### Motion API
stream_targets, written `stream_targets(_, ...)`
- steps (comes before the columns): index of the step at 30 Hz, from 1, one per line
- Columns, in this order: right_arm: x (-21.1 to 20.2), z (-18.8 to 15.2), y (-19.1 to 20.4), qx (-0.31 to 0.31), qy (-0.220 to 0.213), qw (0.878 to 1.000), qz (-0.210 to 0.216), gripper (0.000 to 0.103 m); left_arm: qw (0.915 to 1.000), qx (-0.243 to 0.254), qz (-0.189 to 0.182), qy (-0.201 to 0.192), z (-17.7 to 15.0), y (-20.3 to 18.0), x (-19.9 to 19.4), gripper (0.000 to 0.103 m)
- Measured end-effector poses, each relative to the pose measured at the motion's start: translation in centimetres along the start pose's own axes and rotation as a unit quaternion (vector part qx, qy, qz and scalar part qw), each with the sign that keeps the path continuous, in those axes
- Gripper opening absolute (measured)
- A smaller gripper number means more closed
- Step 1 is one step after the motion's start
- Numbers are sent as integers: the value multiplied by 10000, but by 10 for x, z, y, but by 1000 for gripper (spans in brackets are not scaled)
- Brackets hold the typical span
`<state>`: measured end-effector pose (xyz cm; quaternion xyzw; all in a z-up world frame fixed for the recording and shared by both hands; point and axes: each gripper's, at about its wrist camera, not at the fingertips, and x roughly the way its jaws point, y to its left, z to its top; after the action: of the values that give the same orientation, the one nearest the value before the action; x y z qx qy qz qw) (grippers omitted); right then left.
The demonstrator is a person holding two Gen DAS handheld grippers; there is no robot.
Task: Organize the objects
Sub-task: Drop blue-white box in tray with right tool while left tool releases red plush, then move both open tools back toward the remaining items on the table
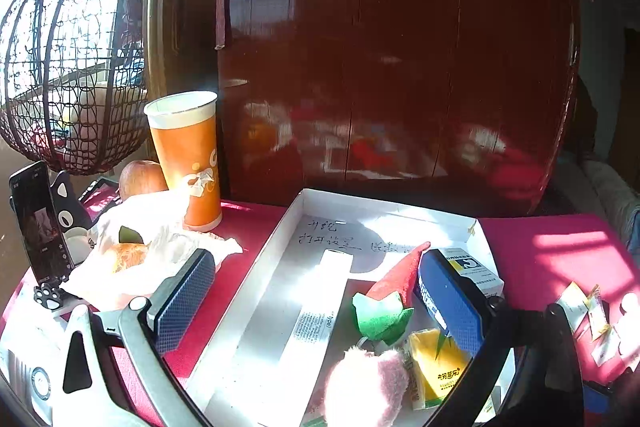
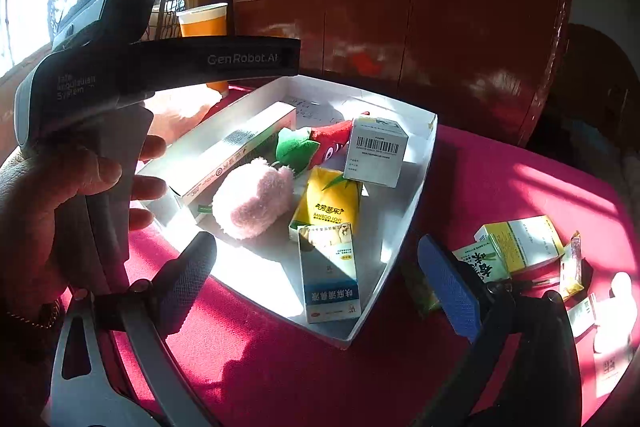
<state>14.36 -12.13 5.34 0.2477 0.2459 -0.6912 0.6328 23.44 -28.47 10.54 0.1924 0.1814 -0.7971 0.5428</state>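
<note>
On the red tablecloth stands a white tray holding a pink plush, a yellow tissue pack, a blue-and-white box and a barcoded box. The right gripper and left gripper both gape wide, gripping nothing. More small boxes, perhaps medicine, lie beside the tray.
</note>
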Motion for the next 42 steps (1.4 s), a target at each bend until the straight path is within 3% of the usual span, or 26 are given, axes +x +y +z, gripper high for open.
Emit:
stream_targets(3, -9, -6, -9, 216, -57, 9998, -2, 102, 9996, -283, -22, -25, -7, 8, -14, 103)
stream_targets(9, -22, -13, -30, 589, -127, 9982, -68, 102, 9995, -213, 96, -210, 0, 6, -34, 103)
stream_targets(21, -46, -22, -68, 1187, -355, 9921, -182, 102, 9990, 189, -402, -63, -12, -37, -50, 103)
stream_targets(29, -57, -32, -99, 1686, -440, 9844, -232, 102, 9968, 91, -744, 259, -20, -48, -50, 103)
stream_targets(36, -90, -51, -155, 2119, -693, 9714, -822, 102, 9956, 169, -885, 271, -21, -54, -57, 103)
stream_targets(42, -135, -86, -237, 2732, -901, 9436, -1639, 102, 9897, 460, -1264, 485, -30, -78, -51, 103)
